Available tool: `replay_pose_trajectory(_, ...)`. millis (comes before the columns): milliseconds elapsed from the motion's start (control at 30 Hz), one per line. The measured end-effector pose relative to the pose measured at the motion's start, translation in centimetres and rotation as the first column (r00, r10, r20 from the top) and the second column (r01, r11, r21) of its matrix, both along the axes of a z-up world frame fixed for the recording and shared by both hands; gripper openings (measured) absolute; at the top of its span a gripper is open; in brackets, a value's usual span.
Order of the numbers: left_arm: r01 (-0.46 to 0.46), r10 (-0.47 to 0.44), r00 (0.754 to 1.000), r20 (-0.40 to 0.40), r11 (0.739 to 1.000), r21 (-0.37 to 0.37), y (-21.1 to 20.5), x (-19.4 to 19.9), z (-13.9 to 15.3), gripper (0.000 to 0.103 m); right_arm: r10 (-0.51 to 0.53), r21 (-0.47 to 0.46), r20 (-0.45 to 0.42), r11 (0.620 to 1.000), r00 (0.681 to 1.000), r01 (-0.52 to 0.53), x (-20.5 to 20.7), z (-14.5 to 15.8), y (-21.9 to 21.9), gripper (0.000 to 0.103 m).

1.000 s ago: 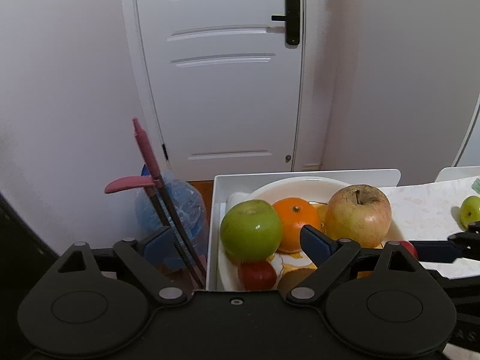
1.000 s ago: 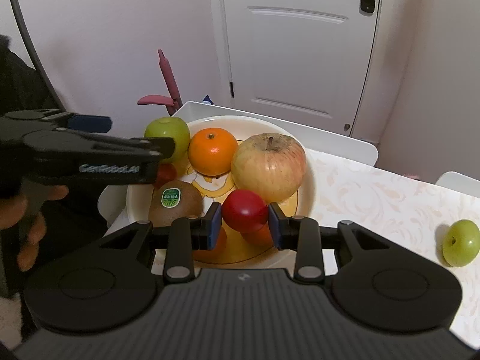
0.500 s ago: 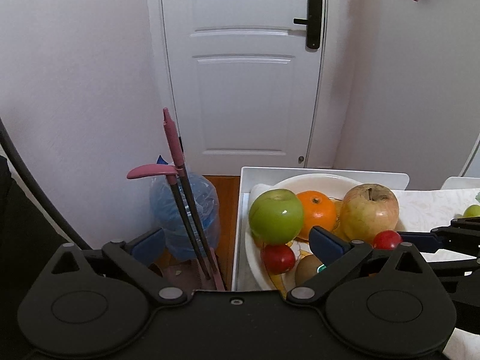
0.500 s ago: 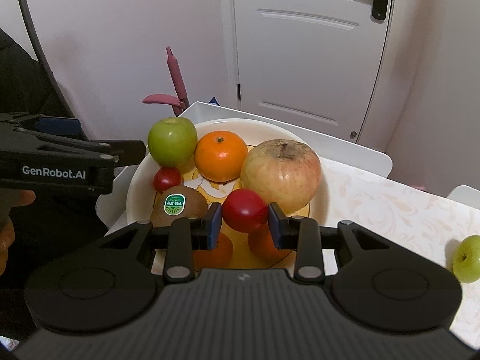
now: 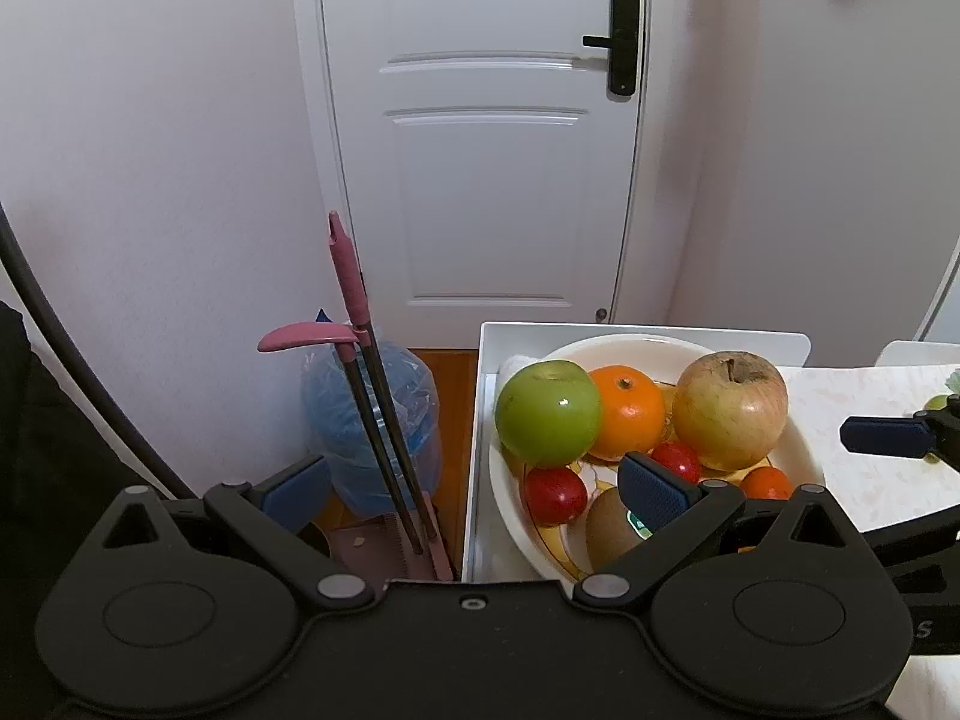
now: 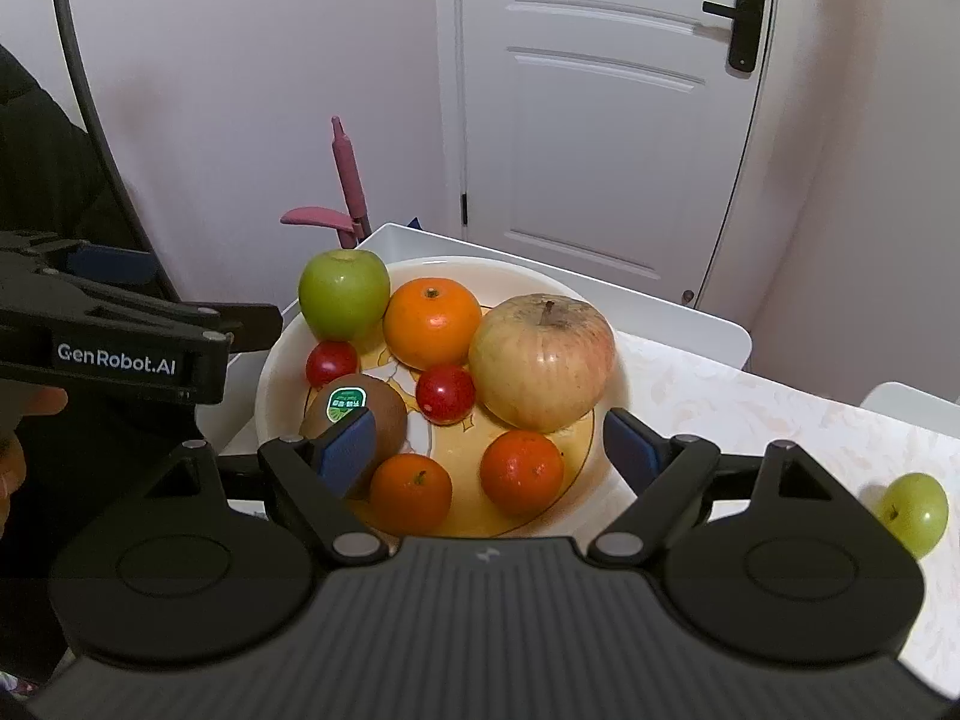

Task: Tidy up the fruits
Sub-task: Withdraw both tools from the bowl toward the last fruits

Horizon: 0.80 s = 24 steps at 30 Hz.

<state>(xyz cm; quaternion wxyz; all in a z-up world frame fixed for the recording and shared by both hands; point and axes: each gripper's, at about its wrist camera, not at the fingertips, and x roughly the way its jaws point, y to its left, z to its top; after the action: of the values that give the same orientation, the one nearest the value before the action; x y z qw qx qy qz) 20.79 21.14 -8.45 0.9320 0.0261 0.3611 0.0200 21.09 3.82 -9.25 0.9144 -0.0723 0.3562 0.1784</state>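
Right gripper is hanging wide open and empty at frame bottom over the fruit plate, red tomato sitting mid-plate, left gripper also gaping, holding nothing.

Legible in the right wrist view: white lettering "GenRobot.AI" on a black plate on the side of the left gripper. Round green-and-white sticker on the kiwi; print on it too small to read. Same sticker only partly visible in the left wrist view, unreadable. Single white letter "S" at the right edge of the left wrist view, on the black body of the right gripper; rest of the marking cut off.
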Motion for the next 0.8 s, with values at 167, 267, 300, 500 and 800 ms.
replay_pose_trajectory(167,-0.004,0.004,1.0,0.008,1.0,0.007,-0.1,-0.9,0.4,0.103,-0.009,0.008,0.013,1.0,1.0,0.009,-1.0,0.7,-0.7,0.098)
replay_pose_trajectory(267,-0.006,0.006,1.0,0.012,1.0,0.015,-0.1,-1.8,0.5,0.103,-0.017,0.014,0.022,1.0,1.0,0.017,-1.7,1.1,-1.2,0.098)
replay_pose_trajectory(300,-0.006,0.005,1.0,0.013,1.0,0.018,-0.1,-2.2,0.6,0.103,-0.021,0.015,0.024,1.0,0.999,0.02,-2.0,1.3,-1.3,0.098)
replay_pose_trajectory(500,-0.007,0.006,1.0,0.019,0.999,0.045,-0.7,-4.6,1.2,0.103,-0.045,0.046,0.036,0.998,0.998,0.043,-3.6,2.5,-2.9,0.098)
replay_pose_trajectory(800,-0.051,0.048,0.998,0.037,0.996,0.074,-4.3,-9.5,2.6,0.103,-0.047,0.097,0.053,0.994,0.997,0.042,-6.6,4.0,-8.2,0.098)
